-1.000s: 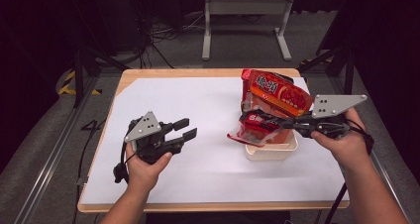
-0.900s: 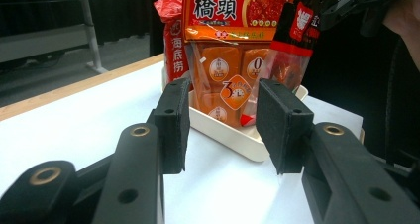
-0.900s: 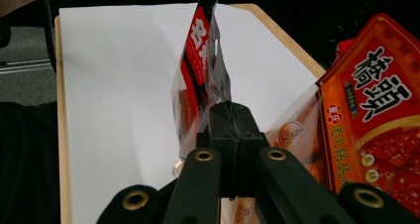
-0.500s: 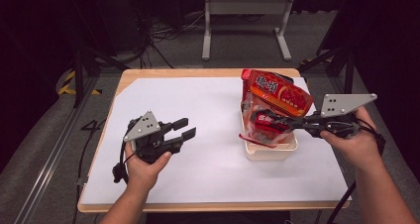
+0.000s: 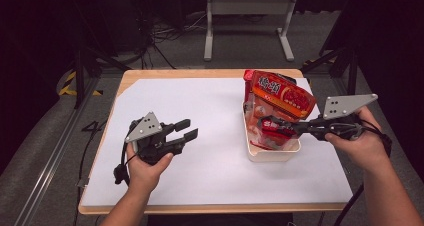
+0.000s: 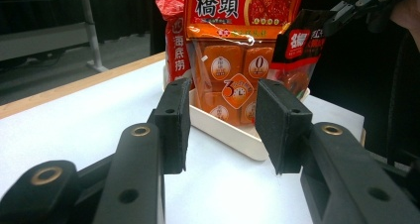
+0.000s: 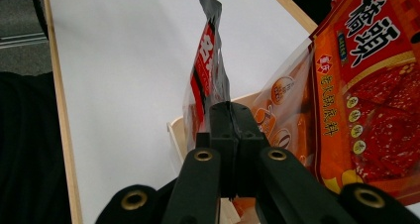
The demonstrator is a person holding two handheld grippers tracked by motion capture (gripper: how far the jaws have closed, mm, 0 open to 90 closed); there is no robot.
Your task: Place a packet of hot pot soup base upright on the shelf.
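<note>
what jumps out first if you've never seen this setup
The bright orange packet standing in the white bin at the table's right catches the eye first. Next, the right gripper is clamped on a red and black pouch, holding it over the bin. The left gripper rests open on the white tabletop.

The left gripper [image 5: 186, 129] is black, with a grey three-cornered plate on top that has small dark holes. A black cable hangs from its body at 7 o'clock. The right gripper [image 5: 266, 124] has the same black body and the same grey plate, and a black cable goes from it towards 5 o'clock. In the gripper views each jaw arm is matte black with brass-coloured rivets, and the pads [image 6: 173, 122] are flat, dark and rough. Both forearms are bare, without sleeves.
</note>
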